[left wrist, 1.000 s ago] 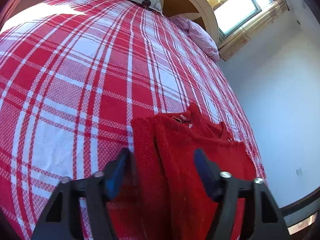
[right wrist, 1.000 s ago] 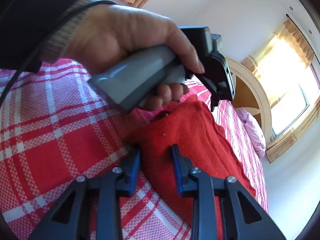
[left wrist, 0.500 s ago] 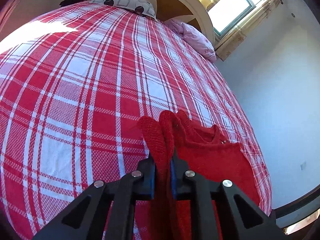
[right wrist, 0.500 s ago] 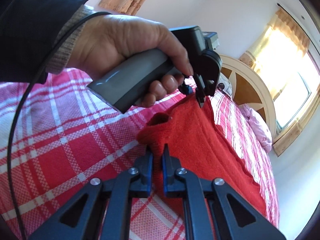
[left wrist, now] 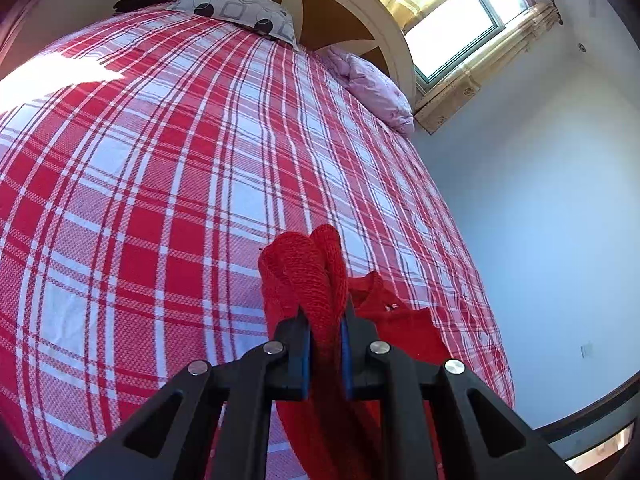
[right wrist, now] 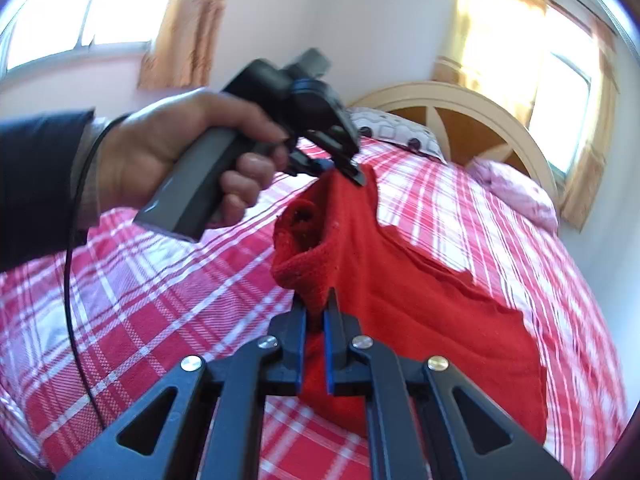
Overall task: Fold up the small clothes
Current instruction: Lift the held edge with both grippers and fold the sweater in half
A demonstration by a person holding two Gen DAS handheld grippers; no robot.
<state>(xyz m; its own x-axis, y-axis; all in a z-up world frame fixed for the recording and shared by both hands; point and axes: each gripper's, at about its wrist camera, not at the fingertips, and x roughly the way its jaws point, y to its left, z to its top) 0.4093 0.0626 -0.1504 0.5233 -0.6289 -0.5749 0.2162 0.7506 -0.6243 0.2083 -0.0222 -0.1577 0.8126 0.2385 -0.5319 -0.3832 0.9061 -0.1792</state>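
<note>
A small red knitted sweater (right wrist: 404, 280) lies partly on the red-and-white plaid bedspread (left wrist: 168, 184). My left gripper (left wrist: 325, 312) is shut on a bunched thick edge of the sweater (left wrist: 312, 268) and holds it above the bed. My right gripper (right wrist: 316, 304) is shut on another corner of the same edge. In the right wrist view the left gripper (right wrist: 352, 168) shows ahead, pinching the sweater's far corner, so the edge hangs lifted between both grippers. The rest of the sweater drapes down onto the bed.
A patterned grey pillow (left wrist: 240, 12) and a pink pillow (left wrist: 376, 88) lie at the headboard (right wrist: 452, 96). A white wall (left wrist: 540, 220) runs along the bed's right side. Curtained windows stand behind the bed.
Both grippers closed on the sweater's edge, then lifted it off the bedspread. The sweater now hangs stretched between them.
</note>
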